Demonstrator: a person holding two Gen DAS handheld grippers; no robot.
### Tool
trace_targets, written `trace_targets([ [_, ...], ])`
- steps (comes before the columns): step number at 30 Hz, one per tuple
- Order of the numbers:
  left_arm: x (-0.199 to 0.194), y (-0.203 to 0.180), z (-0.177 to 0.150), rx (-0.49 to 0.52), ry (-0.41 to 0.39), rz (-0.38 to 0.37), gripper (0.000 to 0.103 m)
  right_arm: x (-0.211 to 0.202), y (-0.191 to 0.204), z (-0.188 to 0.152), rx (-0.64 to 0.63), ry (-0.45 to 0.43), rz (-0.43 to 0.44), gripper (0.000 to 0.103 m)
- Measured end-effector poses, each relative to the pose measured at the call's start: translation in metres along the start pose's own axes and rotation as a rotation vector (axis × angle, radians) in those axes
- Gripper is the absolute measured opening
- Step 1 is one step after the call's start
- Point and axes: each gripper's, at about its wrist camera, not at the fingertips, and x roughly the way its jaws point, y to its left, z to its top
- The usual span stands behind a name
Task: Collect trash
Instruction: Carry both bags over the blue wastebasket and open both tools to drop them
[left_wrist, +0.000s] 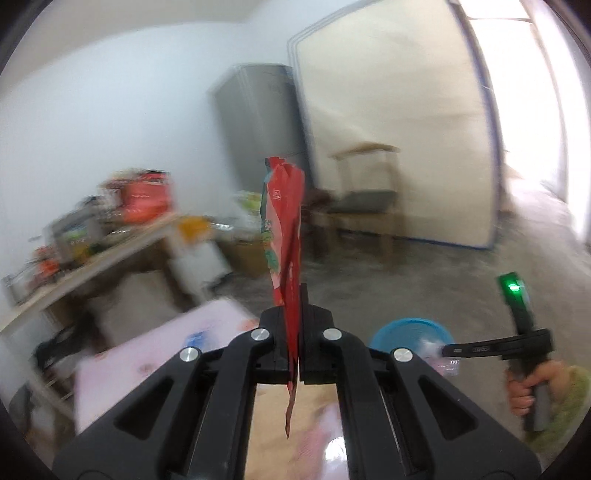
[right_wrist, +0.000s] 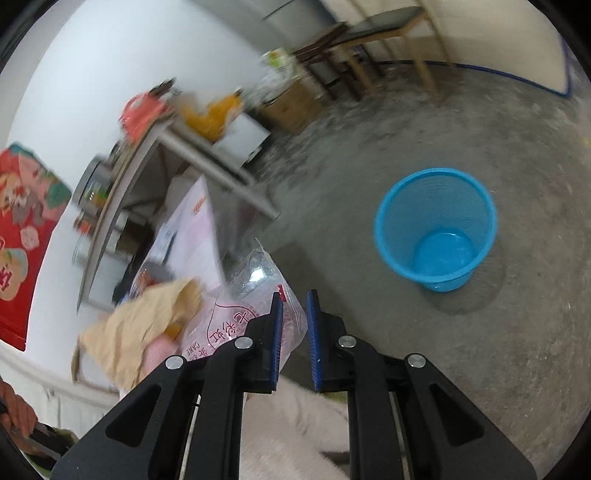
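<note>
On the far left of the left wrist view we see a long wooden tabletop (left_wrist: 110, 251) crowded with blurred boxes and jars against the white wall. Nearer us lies a pale pink flat carton (left_wrist: 155, 354). In the middle, our left tongs (left_wrist: 293, 332) are pressed together, pinching a red crinkled plastic snack wrapper (left_wrist: 284, 236) that stands upright from the pads, its lower tail hanging behind them. Behind it stand a grey metal fridge (left_wrist: 258, 118) and a wooden chair with a dark seat (left_wrist: 365, 199). To the right, the round blue plastic mesh bin (left_wrist: 410, 332) sits on the concrete floor, and beyond it a hand in a green sleeve (left_wrist: 532, 387) grips the other tool's handle.

In the right wrist view, a crumpled tan paper (right_wrist: 147, 325) lies left of a clear plastic cake bag with pink print (right_wrist: 243, 295). Our right tongs (right_wrist: 295, 325) are nearly together around the bag's edge; a gap shows, so the pinch looks likely but unsure. The bin stands open and apparently empty to the right.
</note>
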Motion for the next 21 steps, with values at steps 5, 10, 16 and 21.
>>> trace_targets([
  [5,0.132,-0.058,0.031,0.021,0.232,-0.266,0.000,0.023,-0.066,0.028,0.135,-0.039,-0.109,0.013],
  [10,0.292,-0.111,0.007,-0.043,0.606,-0.417,0.000,0.064,-0.134,0.046,0.260,-0.036,-0.261,0.013],
  [16,0.422,-0.154,-0.054,-0.066,0.841,-0.402,0.000,0.107,-0.180,0.065,0.308,-0.025,-0.381,0.013],
  [21,0.482,-0.164,-0.090,-0.131,0.930,-0.384,0.005,0.145,-0.205,0.090,0.309,-0.025,-0.416,0.016],
])
